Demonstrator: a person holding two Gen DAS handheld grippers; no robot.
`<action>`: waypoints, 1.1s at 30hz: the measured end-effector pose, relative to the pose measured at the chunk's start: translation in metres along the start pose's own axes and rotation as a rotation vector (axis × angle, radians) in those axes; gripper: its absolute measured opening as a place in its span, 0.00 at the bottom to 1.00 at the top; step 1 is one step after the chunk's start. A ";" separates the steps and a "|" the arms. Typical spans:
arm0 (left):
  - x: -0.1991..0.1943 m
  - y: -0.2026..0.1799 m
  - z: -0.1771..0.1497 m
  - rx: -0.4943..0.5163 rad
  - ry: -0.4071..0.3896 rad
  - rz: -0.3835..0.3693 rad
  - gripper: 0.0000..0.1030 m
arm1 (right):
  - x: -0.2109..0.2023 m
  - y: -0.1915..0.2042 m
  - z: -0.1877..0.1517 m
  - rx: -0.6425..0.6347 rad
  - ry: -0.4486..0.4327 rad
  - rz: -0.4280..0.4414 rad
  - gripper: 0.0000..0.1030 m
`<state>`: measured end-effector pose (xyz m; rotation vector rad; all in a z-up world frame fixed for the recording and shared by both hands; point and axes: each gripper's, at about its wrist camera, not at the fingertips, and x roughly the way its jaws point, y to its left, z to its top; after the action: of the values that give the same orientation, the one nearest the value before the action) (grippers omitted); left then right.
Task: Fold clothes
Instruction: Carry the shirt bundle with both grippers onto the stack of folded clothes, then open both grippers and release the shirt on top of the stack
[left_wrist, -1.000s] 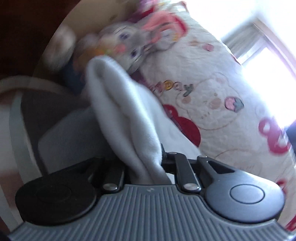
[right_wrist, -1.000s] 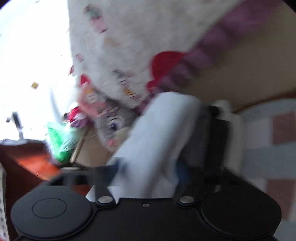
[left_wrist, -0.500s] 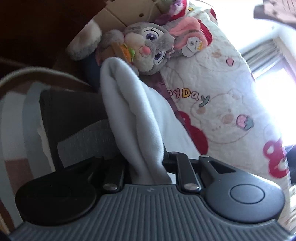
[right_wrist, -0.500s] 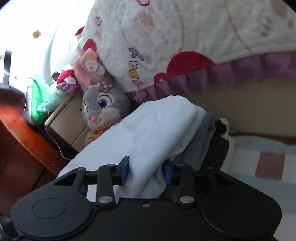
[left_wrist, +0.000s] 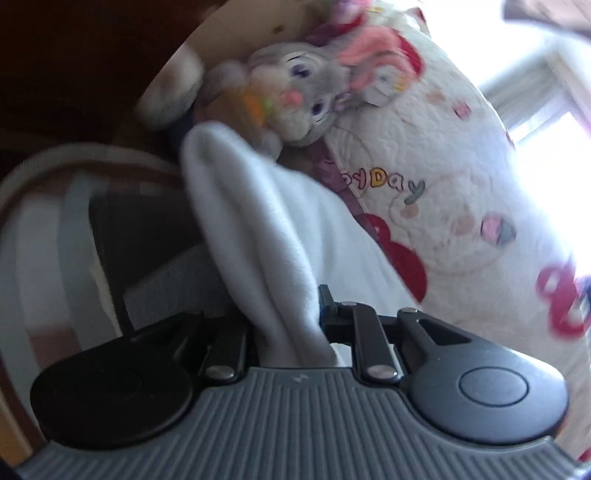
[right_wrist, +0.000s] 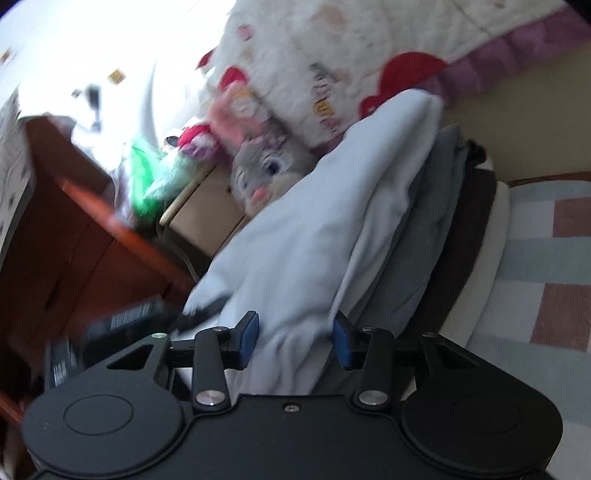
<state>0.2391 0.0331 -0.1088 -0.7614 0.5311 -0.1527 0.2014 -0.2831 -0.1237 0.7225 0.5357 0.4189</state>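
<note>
1. My left tool (left_wrist: 284, 314) pinches the pale fleece garment (left_wrist: 258, 229), its jaws easing apart.
2. My right tool (right_wrist: 293, 341) stands half open, fleece between its pads, atop the folded stack (right_wrist: 436, 236) on the bed.
3. Next, likely: release, withdraw cleanly.

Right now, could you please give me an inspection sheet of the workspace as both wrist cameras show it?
Surface: striped blanket.
Job's things: light blue garment tops a stack with grey garment and dark garment.
Clutter: plush rabbit, green bag.
Grippers: left gripper clamps a fold of the light blue garment; right gripper open, cloth between its pads.
Cables: nothing seen.
Surroundings: printed quilt, wooden furniture, bright window.
</note>
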 end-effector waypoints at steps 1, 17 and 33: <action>-0.004 -0.007 0.002 0.064 -0.003 0.020 0.17 | -0.001 0.005 -0.005 -0.023 0.028 0.012 0.49; -0.069 -0.039 0.015 0.184 -0.120 -0.004 0.30 | -0.010 -0.044 0.079 0.128 -0.109 -0.031 0.68; -0.006 -0.051 -0.011 0.357 0.089 0.108 0.31 | 0.018 -0.039 0.093 -0.035 -0.234 -0.415 0.49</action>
<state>0.2308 -0.0085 -0.0782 -0.3785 0.6083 -0.1766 0.2774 -0.3471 -0.0985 0.5982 0.4411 -0.0431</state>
